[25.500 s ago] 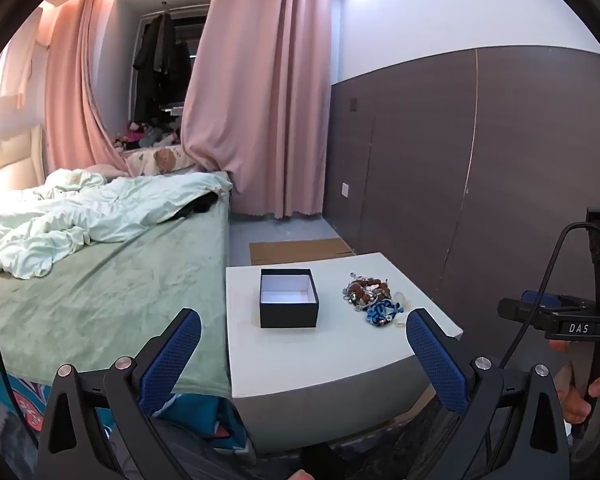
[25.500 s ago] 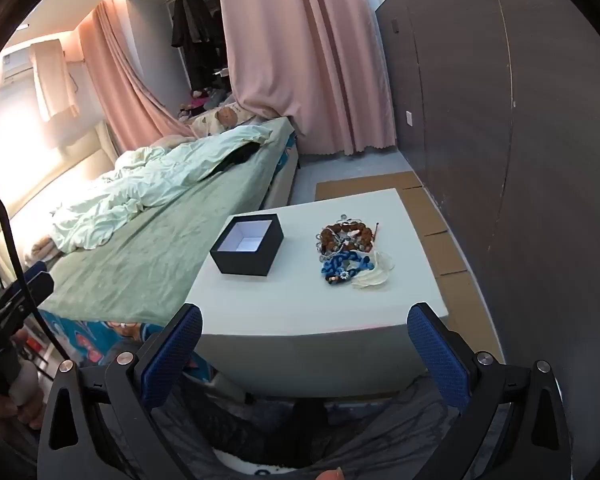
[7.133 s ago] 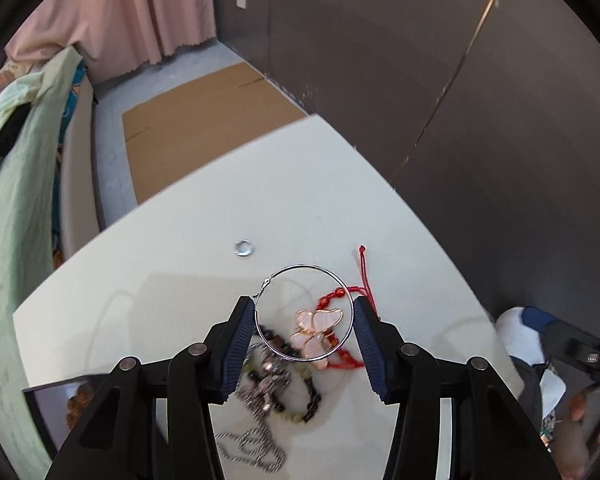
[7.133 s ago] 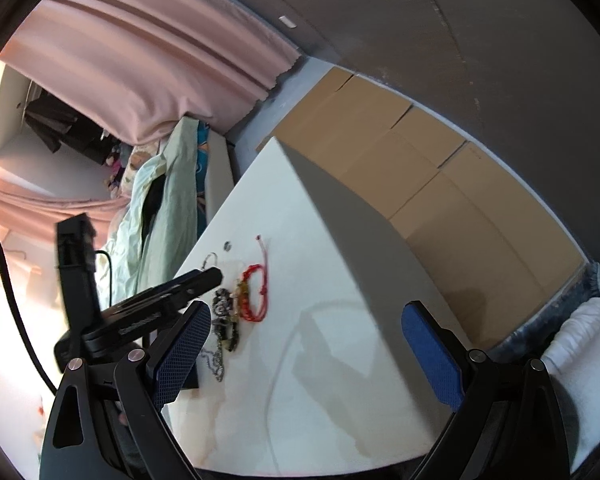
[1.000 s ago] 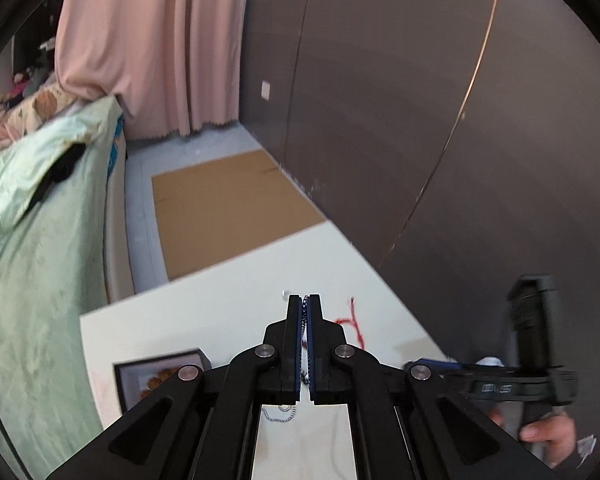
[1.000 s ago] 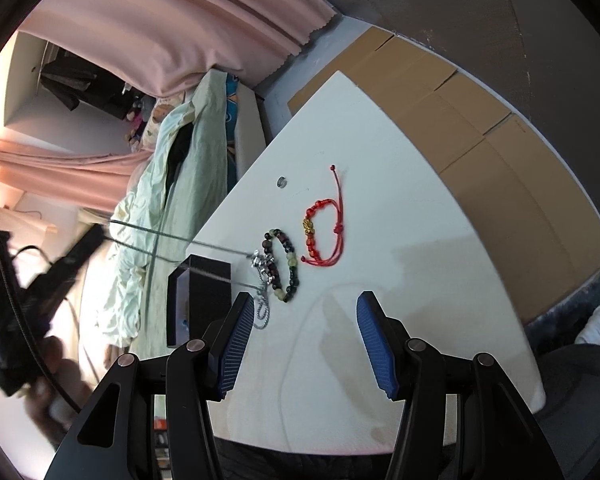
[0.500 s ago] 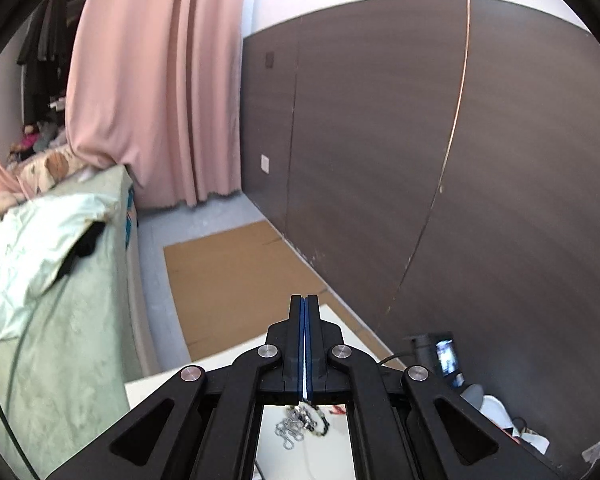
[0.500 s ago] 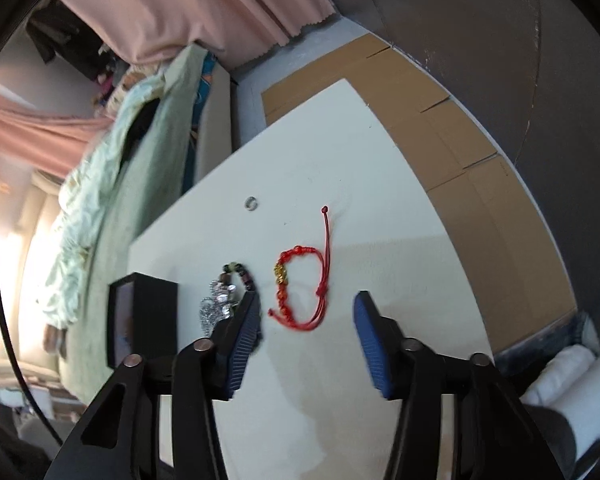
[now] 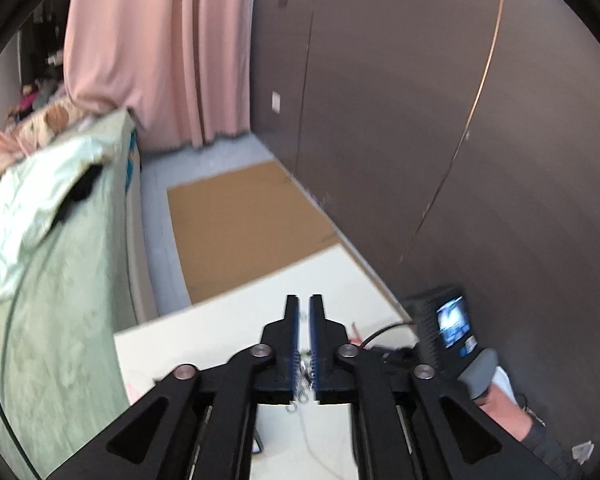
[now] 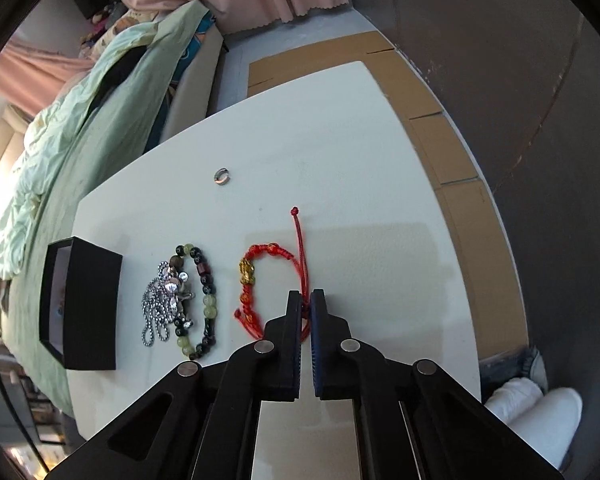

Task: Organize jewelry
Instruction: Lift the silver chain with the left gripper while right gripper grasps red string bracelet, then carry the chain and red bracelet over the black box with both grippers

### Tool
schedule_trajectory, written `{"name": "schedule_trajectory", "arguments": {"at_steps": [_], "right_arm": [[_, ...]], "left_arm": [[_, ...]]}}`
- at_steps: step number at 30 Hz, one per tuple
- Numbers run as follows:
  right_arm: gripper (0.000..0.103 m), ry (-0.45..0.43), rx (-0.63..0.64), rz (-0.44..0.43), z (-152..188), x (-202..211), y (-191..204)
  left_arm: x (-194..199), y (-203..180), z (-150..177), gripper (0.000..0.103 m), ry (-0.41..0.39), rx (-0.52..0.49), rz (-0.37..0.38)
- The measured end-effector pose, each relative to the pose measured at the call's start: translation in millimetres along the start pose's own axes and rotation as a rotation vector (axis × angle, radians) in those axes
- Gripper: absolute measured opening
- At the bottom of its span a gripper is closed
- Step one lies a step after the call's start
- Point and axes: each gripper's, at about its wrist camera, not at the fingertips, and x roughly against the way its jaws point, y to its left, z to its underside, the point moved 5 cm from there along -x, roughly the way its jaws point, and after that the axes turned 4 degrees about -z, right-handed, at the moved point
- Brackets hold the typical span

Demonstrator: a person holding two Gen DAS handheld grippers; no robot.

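Two views frame our scene. From the left wrist, we see the left tongs point(image 9: 304, 304) nearly clenched, empty at the tips, a silver chain point(image 9: 300, 392) blurred between the arms, above the white worktop point(image 9: 204, 344).

From the right wrist, the right tongs point(image 10: 306, 300) pinch the red cord bracelet point(image 10: 256, 280) on the worktop point(image 10: 340, 160). Left of that bracelet lie a beaded bracelet point(image 10: 204, 300), the silver chain point(image 10: 160, 304), then a black box point(image 10: 88, 308); beyond it, a small ring point(image 10: 222, 176).

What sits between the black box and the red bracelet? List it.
In the right wrist view, between the black box and red bracelet: a silver chain and a beaded bracelet.
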Motion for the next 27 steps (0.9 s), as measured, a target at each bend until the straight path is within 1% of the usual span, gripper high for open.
{"name": "schedule_trajectory", "arguments": {"at_steps": [1,2,3,4,11,14,15,16,18,22,25,26,27], "right_arm": [[0.005,-0.008,-0.015,-0.023,3,4,-4],[0.005,-0.015,-0.028,-0.042,5,7,-7],[0.005,-0.025,-0.044,-0.062,9,12,-12],[0.005,-0.036,-0.057,-0.077,10,13,-12],[0.005,-0.096,-0.131,-0.175,22,32,-27],[0.005,-0.120,-0.149,-0.206,27,41,-28],[0.005,-0.128,-0.155,-0.216,29,43,-29],[0.005,-0.138,-0.165,-0.226,33,47,-30],[0.005,-0.149,-0.178,-0.235,38,49,-32],[0.005,-0.164,-0.195,-0.246,50,56,-36],[0.005,-0.177,-0.212,-0.283,53,64,-37],[0.005,-0.183,-0.212,-0.284,54,66,-37],[0.005,-0.187,-0.212,-0.286,55,68,-37]], "left_arm": [[-8,0,4,0.030,0.020,0.005,0.003],[-15,0,9,0.040,0.034,0.012,0.005],[-19,1,12,0.056,0.039,0.019,0.008],[-25,1,16,0.064,0.043,0.026,0.010],[-68,-5,39,0.064,0.138,0.042,0.028],[-90,-9,52,0.064,0.203,0.058,0.036],[-98,-10,56,0.061,0.221,0.062,0.037],[-106,-11,60,0.056,0.238,0.064,0.036],[-118,-15,68,0.049,0.274,0.060,0.033],[-136,-19,80,0.046,0.317,0.056,0.016],[-149,-19,84,0.044,0.337,0.055,-0.007],[-151,-19,85,0.043,0.341,0.054,-0.013],[-156,-19,86,0.040,0.349,0.053,-0.024]]}}
